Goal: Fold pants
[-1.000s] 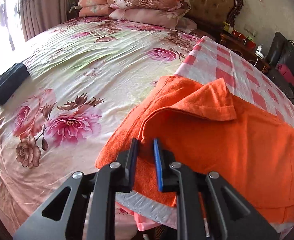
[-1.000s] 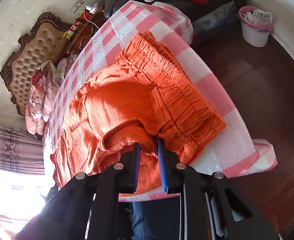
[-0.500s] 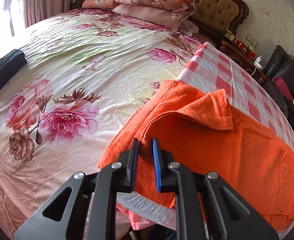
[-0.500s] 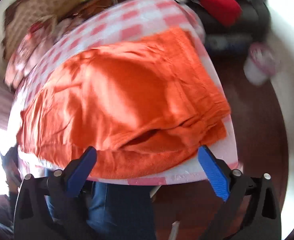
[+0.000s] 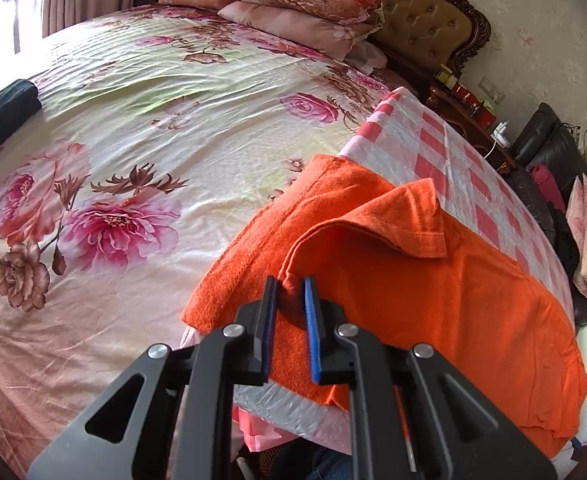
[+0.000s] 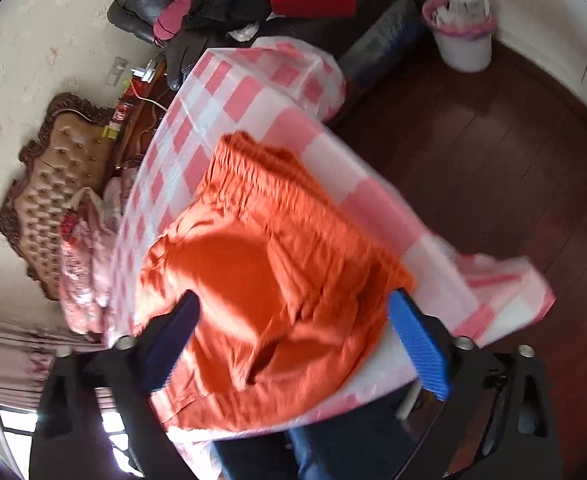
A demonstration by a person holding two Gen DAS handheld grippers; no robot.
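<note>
The orange pants are spread lengthwise on the checkered surface. A leg-end fold is pinched in the left gripper; the right gripper, wide apart and empty, hovers above the waistband end.

No legible text, label, brand, number or sign appears in either view. The small boxes and cans on the bedside cabinet bear printing, but it is too small and blurred to read.
</note>
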